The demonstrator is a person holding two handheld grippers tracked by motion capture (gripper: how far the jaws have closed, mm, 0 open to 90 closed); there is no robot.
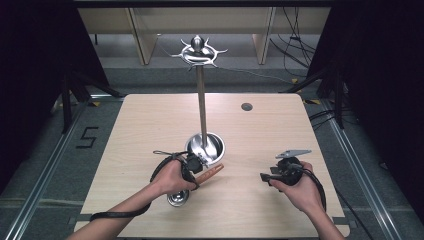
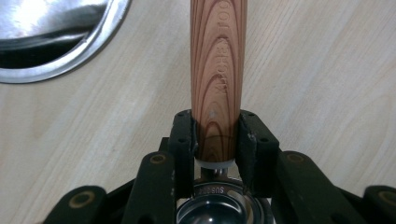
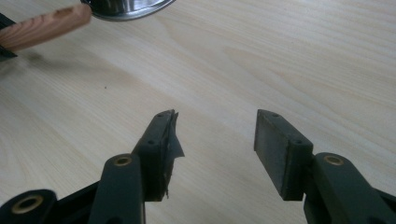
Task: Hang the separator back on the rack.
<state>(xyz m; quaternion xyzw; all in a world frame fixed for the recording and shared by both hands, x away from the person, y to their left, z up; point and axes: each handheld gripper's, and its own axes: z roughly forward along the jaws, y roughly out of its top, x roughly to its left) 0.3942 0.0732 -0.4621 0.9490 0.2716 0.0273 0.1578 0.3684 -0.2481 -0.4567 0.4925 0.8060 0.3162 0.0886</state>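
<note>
Tabletop (image 1: 250,150): left tool (image 2: 217,140) clamps ladle handle (image 2: 218,70).

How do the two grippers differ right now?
The left gripper is shut on a ladle's wooden handle; the right gripper stands open with nothing between its jaws. In the high view the left sits by the steel bowl, the right off to the side over bare table. Both have black jaws and are hand-held.
</note>
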